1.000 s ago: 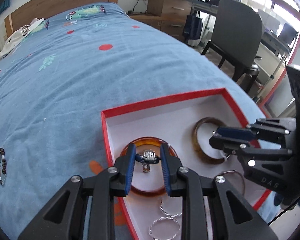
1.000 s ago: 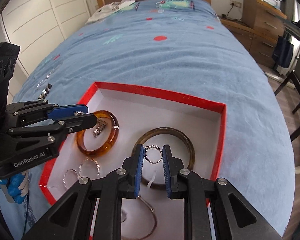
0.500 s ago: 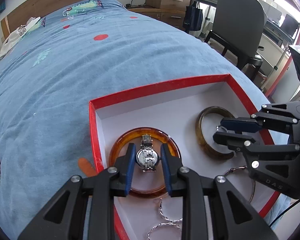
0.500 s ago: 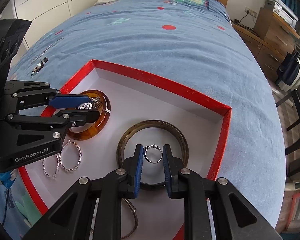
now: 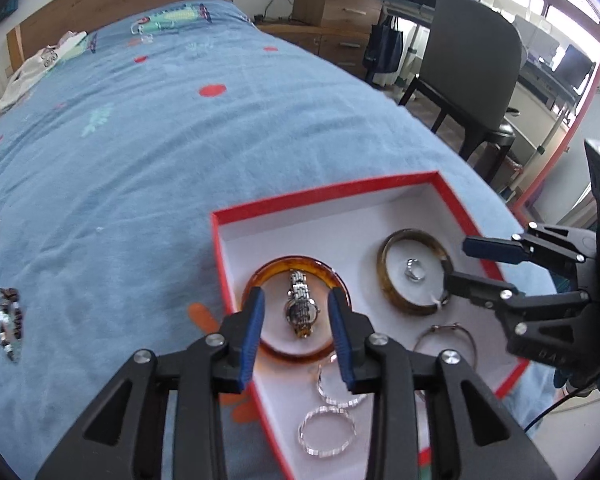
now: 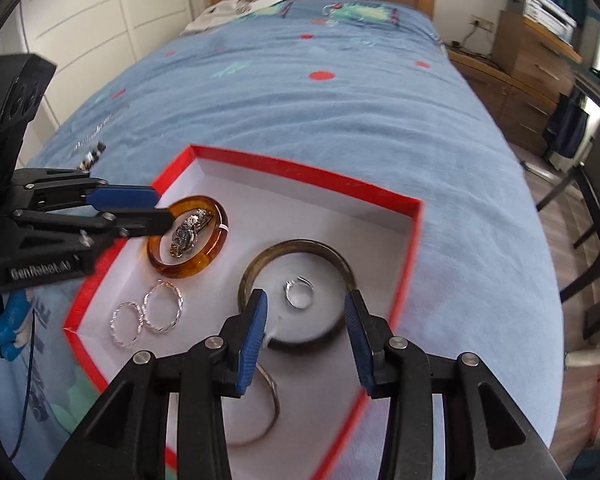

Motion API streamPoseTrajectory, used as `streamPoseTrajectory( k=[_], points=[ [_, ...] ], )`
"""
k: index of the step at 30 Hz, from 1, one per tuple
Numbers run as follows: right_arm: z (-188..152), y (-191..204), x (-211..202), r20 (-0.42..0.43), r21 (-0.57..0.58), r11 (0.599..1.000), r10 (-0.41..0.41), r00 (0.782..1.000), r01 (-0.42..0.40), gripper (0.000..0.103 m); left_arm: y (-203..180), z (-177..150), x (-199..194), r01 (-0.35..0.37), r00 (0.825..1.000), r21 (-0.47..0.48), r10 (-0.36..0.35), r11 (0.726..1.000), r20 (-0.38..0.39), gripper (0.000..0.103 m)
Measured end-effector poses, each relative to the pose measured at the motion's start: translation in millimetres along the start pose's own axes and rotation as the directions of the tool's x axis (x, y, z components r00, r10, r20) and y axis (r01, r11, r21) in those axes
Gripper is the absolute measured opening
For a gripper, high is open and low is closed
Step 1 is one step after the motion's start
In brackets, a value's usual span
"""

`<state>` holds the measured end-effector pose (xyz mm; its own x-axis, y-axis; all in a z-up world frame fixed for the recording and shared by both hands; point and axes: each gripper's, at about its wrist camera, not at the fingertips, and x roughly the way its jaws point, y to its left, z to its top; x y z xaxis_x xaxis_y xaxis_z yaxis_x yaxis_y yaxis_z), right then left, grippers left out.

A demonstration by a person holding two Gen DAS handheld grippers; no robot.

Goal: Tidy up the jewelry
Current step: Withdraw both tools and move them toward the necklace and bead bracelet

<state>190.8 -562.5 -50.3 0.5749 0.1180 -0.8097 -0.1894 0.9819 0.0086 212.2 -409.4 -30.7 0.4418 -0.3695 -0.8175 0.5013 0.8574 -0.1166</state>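
Observation:
A red box with a white floor (image 5: 340, 216) (image 6: 300, 200) sits on the blue bedspread. A silver watch (image 5: 299, 304) (image 6: 186, 232) lies inside an amber bangle (image 5: 332, 280) (image 6: 192, 268). A silver ring (image 5: 414, 270) (image 6: 298, 292) lies inside a dark olive bangle (image 5: 386, 280) (image 6: 256, 268). My left gripper (image 5: 296, 324) (image 6: 156, 210) is open and empty above the watch. My right gripper (image 6: 306, 324) (image 5: 456, 262) is open and empty above the ring.
Two twisted silver hoops (image 5: 328, 428) (image 6: 146, 316) and a thin bangle (image 5: 448, 340) (image 6: 268, 404) lie in the box's near part. A beaded bracelet (image 5: 10, 320) (image 6: 92, 154) lies on the bedspread to the left. A dark chair (image 5: 472, 64) and wooden drawers (image 6: 536, 64) stand right of the bed.
Both grippers have opened. The left one let the watch down inside the amber bangle, the right one let the ring down inside the olive bangle. Both have drawn back and up a little.

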Motion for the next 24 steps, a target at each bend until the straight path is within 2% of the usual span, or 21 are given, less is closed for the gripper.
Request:
streamPoseTrajectory(
  k=[10, 15, 19, 24],
  points=[
    [-26, 18, -68, 0.075, 0.073, 0.997, -0.016, 0.997, 0.011, 0.044, 26, -41, -84, -0.073, 0.994, -0.076, 0.079, 0.994, 0.070, 0.038],
    [-34, 43, -99, 0.116, 0.087, 0.996, -0.015, 0.993, 0.005, 0.047, 45, -66, -131, -0.105, 0.986, -0.123, 0.120, 0.987, 0.115, 0.045],
    [-35, 64, -118, 0.147, 0.088, 0.996, -0.014, 0.989, 0.001, 0.048, 65, -85, -169, -0.132, 0.976, -0.148, 0.154, 0.980, 0.152, 0.045],
    [-33, 95, -141, 0.208, 0.090, 0.996, -0.016, 0.978, -0.003, 0.057, 99, -107, -215, -0.134, 0.966, -0.183, 0.170, 0.974, 0.196, 0.045]
  ],
)
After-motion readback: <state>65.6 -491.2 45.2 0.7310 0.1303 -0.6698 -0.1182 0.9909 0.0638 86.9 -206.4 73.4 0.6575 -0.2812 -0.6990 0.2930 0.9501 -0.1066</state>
